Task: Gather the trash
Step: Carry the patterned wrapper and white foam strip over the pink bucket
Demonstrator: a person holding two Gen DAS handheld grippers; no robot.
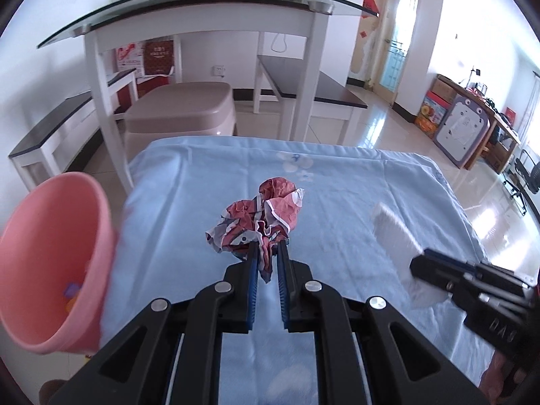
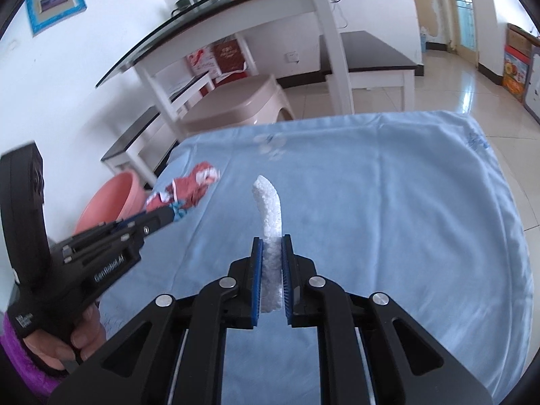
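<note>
Over blue-clothed tabletop (image 1: 337, 195) we hold both grippers, angled downward. Left gripper (image 1: 269, 246): jaws clamped on crumpled red-and-white wrapper (image 1: 260, 216), wad bulging ahead of jaw tips, above cloth. Right gripper (image 2: 269, 239): jaws clamped on white foam strip (image 2: 268, 202) (curved end poking forward, clear of cloth). Pink bucket (image 1: 54, 263) sits off tabletop's left edge, just beside it, some small coloured bits inside. Our left hand (image 2: 72, 337) grips its handle, purple sleeve (image 2: 20, 361) at wrist.
</note>
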